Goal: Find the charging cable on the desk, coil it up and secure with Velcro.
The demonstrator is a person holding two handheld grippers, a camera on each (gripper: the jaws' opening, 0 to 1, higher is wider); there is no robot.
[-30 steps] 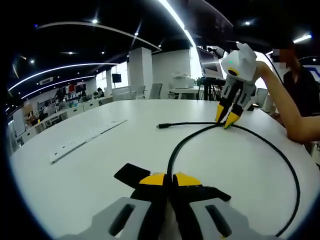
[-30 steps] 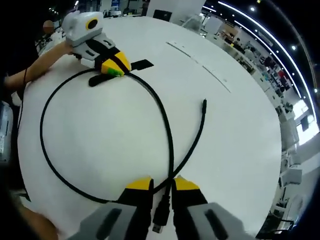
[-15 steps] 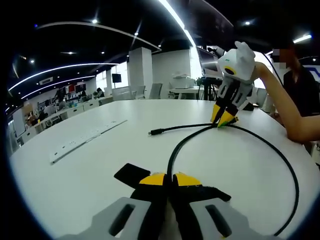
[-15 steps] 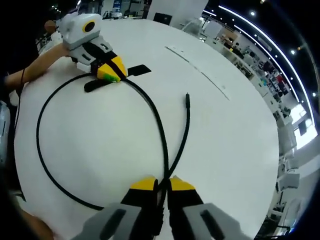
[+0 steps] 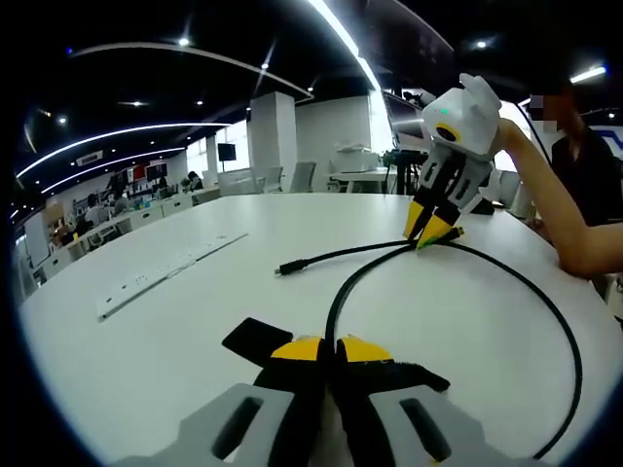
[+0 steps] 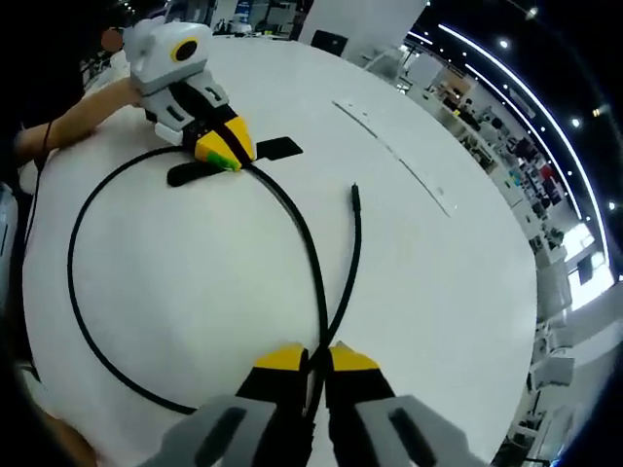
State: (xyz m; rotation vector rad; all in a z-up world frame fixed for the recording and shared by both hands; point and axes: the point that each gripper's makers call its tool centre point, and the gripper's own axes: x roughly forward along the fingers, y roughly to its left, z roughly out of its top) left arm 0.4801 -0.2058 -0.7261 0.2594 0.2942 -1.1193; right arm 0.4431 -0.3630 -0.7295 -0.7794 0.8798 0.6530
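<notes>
So that the loop can be formed, the charging cable (image 6: pixel 321 282) is clamped by both claws: the right claw (image 6: pixel 309 357) at the crossing, the left claw (image 5: pixel 327 346) at the Velcro strap (image 6: pixel 277 149).

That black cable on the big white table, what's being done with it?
A person holds a yellow-tipped gripper in each hand and is coiling a thin black charging cable on the round white table. The right gripper is shut on the cable where the loop crosses itself, with the free plug end lying loose beyond. The left gripper pins the far side of the loop, next to a black Velcro strap. The loop is formed, but the strap is not yet wrapped around it.
</notes>
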